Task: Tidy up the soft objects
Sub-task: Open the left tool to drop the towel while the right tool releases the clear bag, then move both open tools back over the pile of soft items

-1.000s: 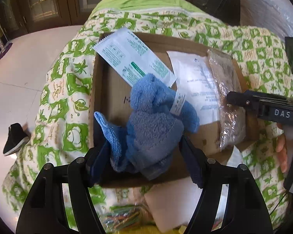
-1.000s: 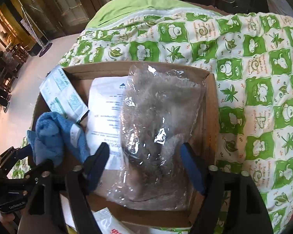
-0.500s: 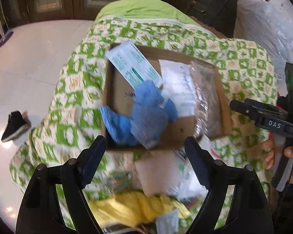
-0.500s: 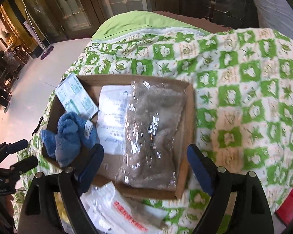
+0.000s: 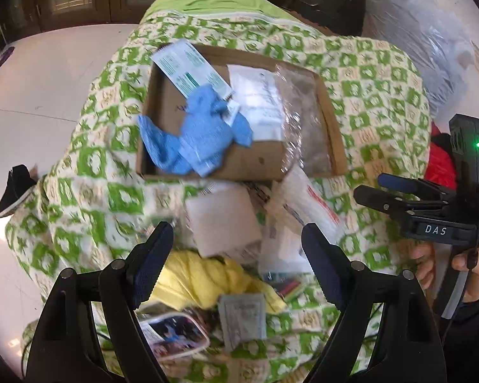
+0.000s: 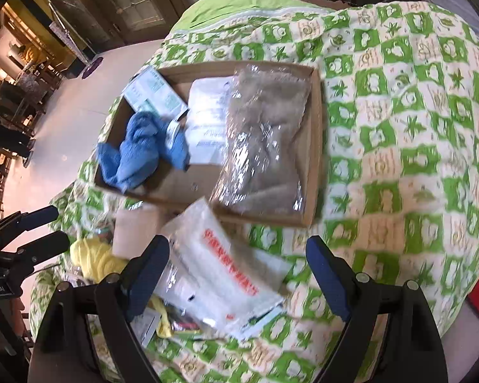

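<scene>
A shallow cardboard box (image 5: 163, 102) lies on the green-checked quilt. In it are a crumpled blue towel (image 5: 201, 137), a white-and-green packet (image 5: 188, 67), a white sheet (image 5: 258, 95) and a clear bag of grey-brown fluff (image 5: 306, 127). My left gripper (image 5: 238, 245) hovers open and empty above a loose pile in front of the box. That pile holds a white pad (image 5: 220, 220), a yellow cloth (image 5: 201, 281) and a red-printed clear bag (image 5: 306, 204). My right gripper (image 6: 238, 255) is open and empty over the red-printed bag (image 6: 217, 274), short of the box (image 6: 182, 185).
A grey sachet (image 5: 242, 319) and a picture-printed pouch (image 5: 175, 335) lie nearest me. White floor (image 5: 48, 79) with a black shoe (image 5: 16, 188) drops off to the left. A large plastic sack (image 5: 424, 51) sits at the back right, with something red (image 5: 440, 159) beside it.
Both grippers have pulled back and up from the box with wider jaws. The blue towel and the clear fluff bag, earlier between the jaws, now lie in the box. The front pile has come into view.
</scene>
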The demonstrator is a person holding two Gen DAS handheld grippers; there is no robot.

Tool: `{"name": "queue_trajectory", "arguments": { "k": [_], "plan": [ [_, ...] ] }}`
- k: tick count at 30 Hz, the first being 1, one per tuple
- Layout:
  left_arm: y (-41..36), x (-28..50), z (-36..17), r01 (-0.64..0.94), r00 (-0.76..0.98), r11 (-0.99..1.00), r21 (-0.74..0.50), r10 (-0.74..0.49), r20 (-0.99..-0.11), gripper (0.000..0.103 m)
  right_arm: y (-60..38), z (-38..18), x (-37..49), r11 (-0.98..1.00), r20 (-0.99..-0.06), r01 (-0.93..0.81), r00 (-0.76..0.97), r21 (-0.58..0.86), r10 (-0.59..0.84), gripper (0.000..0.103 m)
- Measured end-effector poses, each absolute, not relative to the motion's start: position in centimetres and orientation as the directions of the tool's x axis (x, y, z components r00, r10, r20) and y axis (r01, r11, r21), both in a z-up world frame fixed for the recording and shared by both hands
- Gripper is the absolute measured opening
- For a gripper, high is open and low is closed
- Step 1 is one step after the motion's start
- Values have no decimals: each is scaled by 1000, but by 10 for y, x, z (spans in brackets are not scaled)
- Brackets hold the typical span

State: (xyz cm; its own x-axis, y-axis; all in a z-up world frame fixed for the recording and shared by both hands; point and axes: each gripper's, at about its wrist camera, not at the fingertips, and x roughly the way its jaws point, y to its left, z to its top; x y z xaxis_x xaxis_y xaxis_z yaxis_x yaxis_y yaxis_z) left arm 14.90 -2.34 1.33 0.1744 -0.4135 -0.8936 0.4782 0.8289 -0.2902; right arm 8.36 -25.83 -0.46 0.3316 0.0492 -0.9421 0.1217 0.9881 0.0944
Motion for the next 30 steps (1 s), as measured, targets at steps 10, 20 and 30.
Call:
{"name": "queue_trajectory", "arguments": {
  "k": [10,20,30],
  "plan": [
    [-24,110,9,503,180,822,-267,-401,-898,83,-239,-21,52,994,-949,59,307,97,74,88],
    [-21,89,-4,513,161,821,-250,-378,-912,83,-234,-30,40,997,-958,20,281,73,64,88],
    [-19,76,-16,524,138,816,-245,-365,-921,83,-226,-38,37,998,-965,5,254,68,64,88]
  ]
}}
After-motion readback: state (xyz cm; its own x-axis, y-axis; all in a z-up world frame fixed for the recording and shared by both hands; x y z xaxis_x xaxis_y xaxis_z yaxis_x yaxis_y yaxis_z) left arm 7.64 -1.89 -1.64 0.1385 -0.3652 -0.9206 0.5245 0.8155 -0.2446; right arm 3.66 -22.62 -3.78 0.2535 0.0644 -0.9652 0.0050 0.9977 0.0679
